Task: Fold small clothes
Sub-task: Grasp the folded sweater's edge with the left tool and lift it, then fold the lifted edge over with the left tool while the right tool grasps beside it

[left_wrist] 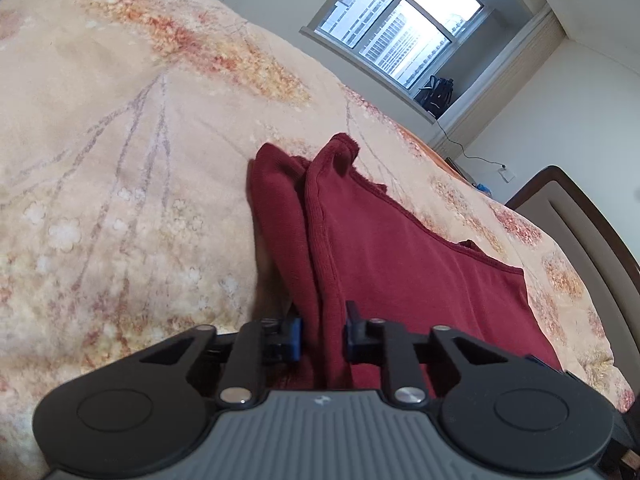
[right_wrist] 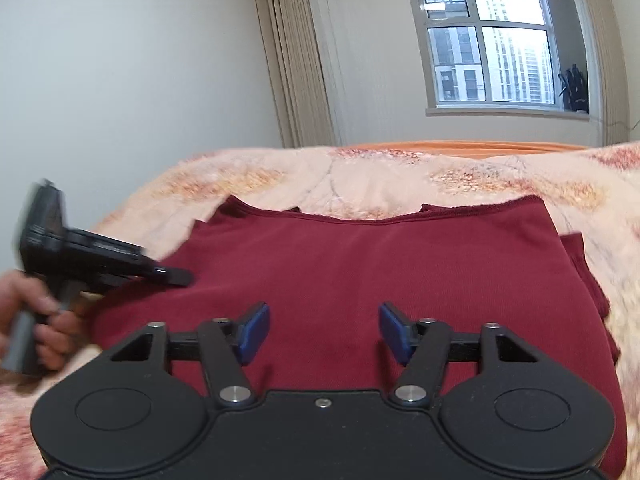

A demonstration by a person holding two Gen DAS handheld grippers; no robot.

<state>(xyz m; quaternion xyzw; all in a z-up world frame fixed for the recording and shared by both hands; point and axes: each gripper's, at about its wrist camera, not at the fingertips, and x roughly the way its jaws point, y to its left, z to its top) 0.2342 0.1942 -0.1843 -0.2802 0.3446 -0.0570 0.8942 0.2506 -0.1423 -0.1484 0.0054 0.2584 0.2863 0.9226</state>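
Observation:
A dark red garment [left_wrist: 400, 260] lies spread flat on the floral bedspread [left_wrist: 120, 160]. My left gripper [left_wrist: 323, 336] is shut on a raised fold at the garment's left edge, and the cloth fills the narrow gap between the blue pads. In the right wrist view the same garment [right_wrist: 360, 260] lies with its neckline toward the far side. My right gripper [right_wrist: 324, 332] hovers over the near middle of it, open, with nothing pinched between its pads. The left gripper [right_wrist: 180, 276] shows there at the garment's left edge, held by a hand [right_wrist: 40, 320].
The bedspread [right_wrist: 400, 176] covers the whole bed, with an orange sheet [right_wrist: 440, 146] at its far edge. A padded headboard [left_wrist: 580, 220] stands to the right. Beyond are a window [right_wrist: 488, 40], a curtain [right_wrist: 296, 60] and a dark backpack [left_wrist: 436, 96] on the sill.

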